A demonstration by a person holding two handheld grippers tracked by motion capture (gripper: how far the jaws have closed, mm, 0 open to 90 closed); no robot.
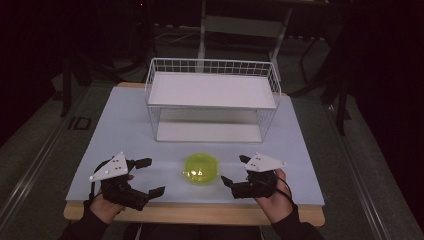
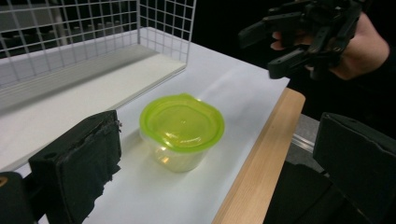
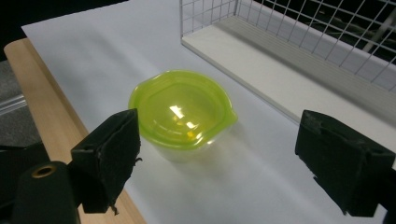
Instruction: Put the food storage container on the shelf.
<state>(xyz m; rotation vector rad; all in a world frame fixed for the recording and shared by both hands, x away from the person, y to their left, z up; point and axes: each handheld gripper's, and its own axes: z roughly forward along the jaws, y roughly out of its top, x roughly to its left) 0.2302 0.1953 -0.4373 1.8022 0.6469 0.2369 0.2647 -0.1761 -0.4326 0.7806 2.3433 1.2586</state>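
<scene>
A small clear tub with a lime-green lid [image 1: 201,169] [image 2: 182,126] [image 3: 183,109] stands on the white tabletop near its front edge, between the two hands. My left gripper [image 1: 150,176] [image 2: 215,168] is open to the tub's left, jaws wide apart, nothing between them. To the tub's right, my right gripper [image 1: 234,171] [image 3: 219,163] is also open and holds nothing. Both point inward at the tub without touching it. The right gripper [image 2: 275,49] also appears far off in the left gripper view.
A white wire rack [image 1: 212,100] [image 2: 93,37] [image 3: 299,42] with two white shelves stands behind the tub at mid-table. The wooden table edge [image 1: 200,214] [image 2: 261,158] [image 3: 42,88] runs along the front. Dark floor and furniture legs surround the table.
</scene>
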